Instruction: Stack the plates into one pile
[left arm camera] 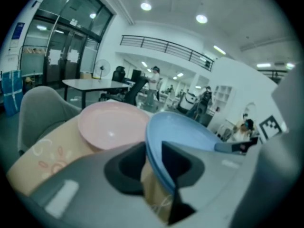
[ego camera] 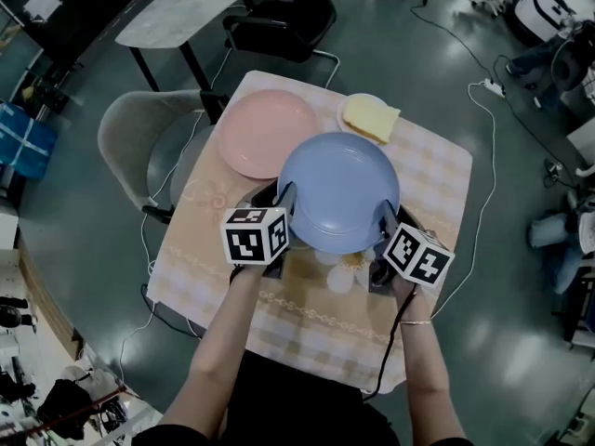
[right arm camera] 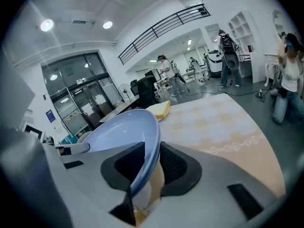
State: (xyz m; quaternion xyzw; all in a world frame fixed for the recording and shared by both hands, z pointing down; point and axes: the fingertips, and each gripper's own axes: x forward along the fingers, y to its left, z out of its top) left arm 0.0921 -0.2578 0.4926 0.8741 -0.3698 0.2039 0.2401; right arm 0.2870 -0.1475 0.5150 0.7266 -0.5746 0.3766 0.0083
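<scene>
A blue plate [ego camera: 339,191] hangs tilted over the middle of the checked tablecloth [ego camera: 429,170], held by its rim from both sides. My left gripper [ego camera: 284,199] is shut on its left edge, and the rim [left arm camera: 156,151] runs between the pads. My right gripper [ego camera: 389,217] is shut on the right edge [right arm camera: 145,160]. A pink plate [ego camera: 266,133] lies flat on the table at the back left, partly covered by the blue plate; it also shows in the left gripper view [left arm camera: 111,122].
A small white plate with a yellow slab [ego camera: 370,117] sits at the back of the table. Pale round things [ego camera: 339,275] lie under the blue plate's near edge. A grey chair [ego camera: 138,142] stands left of the table, and a black chair [ego camera: 279,21] behind it.
</scene>
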